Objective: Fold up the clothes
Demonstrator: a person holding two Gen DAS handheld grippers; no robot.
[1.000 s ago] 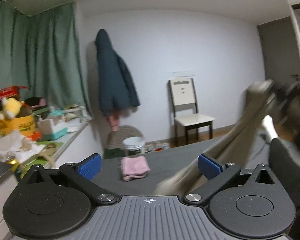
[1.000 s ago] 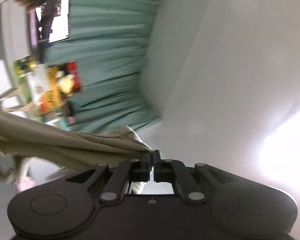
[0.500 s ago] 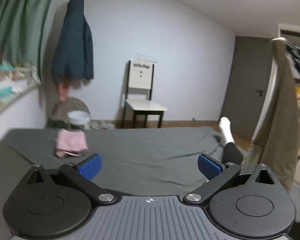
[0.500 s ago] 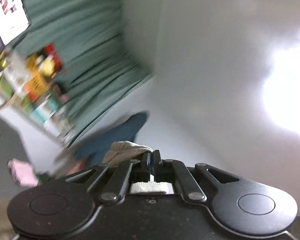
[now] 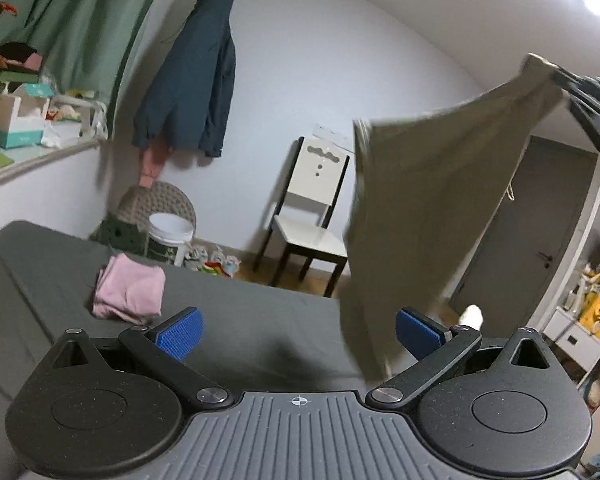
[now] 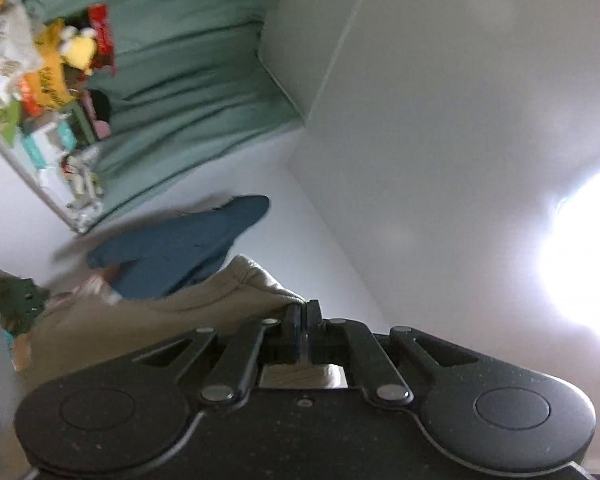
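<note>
two handheld grippers, black bodies with round hubs

the left gripper (image 5: 298, 330) has blue ribbed pads on black linkage arms, silver pivot screws, and a grey ribbed housing with a small crosshair mark just behind them (the right gripper (image 6: 303, 316) is all black, lightly dusty, same silver screws).

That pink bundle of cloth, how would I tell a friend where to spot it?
Start at the big dark grey bed that fills the lower left wrist view, and look toward its far edge below the navy jacket on the wall. The pink bundle lies there, already folded, the only pink thing lying on the bed.
</note>
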